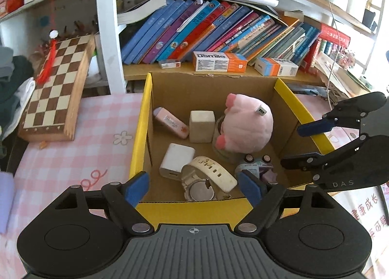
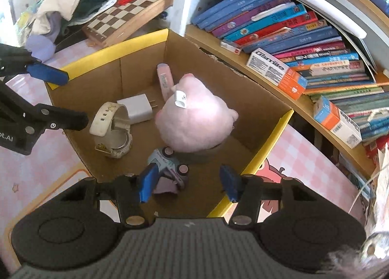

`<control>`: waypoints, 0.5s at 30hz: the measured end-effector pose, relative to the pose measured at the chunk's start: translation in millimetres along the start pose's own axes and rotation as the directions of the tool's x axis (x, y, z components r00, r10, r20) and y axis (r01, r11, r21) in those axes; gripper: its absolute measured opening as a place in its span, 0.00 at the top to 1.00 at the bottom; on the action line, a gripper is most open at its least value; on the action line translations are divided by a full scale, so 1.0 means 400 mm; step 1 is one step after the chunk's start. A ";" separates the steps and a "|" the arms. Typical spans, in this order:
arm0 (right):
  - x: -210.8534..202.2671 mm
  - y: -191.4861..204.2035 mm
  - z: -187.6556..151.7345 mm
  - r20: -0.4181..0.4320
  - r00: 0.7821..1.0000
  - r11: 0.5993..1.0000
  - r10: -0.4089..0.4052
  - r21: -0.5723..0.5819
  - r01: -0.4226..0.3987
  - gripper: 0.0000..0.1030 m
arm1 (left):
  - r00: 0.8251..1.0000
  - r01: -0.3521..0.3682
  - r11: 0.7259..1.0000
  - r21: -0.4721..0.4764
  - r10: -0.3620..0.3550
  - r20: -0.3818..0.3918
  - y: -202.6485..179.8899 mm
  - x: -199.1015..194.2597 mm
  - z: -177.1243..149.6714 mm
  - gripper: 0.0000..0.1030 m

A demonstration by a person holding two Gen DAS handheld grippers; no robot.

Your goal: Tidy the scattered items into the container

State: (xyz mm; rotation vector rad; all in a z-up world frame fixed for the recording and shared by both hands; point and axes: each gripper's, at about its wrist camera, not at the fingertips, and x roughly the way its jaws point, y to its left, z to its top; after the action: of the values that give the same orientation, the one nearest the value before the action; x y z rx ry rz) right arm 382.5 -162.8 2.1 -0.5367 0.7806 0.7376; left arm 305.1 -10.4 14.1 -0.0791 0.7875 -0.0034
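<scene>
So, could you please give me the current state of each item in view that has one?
Box: open-topped, upright.
Left gripper: open, empty, over the box's near edge.
Right gripper: open, empty, over the box.
Plush: in the box, tag showing.
Watch: in the box, strap looped shut.
Charger: lying flat in the box.
Toy car: in the box.
Chessboard: closed, propped at a tilt outside the box.
</scene>
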 end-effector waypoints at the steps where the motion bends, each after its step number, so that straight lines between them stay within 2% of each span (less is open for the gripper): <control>1: 0.000 -0.003 -0.001 0.000 1.000 1.000 0.007 -0.013 -0.007 0.49 | 1.000 -0.001 1.000 -0.005 0.001 -0.001 -0.004 -0.003 -0.002 0.20; 7: 0.000 -0.023 -0.009 0.012 0.999 0.996 0.046 -0.073 -0.045 0.49 | 1.000 -0.002 1.000 -0.027 0.002 -0.005 -0.014 -0.011 -0.007 0.20; 15: -0.002 -0.029 -0.018 0.036 0.997 0.994 0.066 -0.091 -0.063 0.48 | 1.000 -0.007 0.999 -0.043 0.007 0.013 -0.018 -0.016 -0.015 0.19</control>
State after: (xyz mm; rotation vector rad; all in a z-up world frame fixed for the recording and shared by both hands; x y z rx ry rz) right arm 387.9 -175.4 0.4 -0.5782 0.7335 0.8437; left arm 296.6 -17.6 15.2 -0.1173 0.7748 0.0207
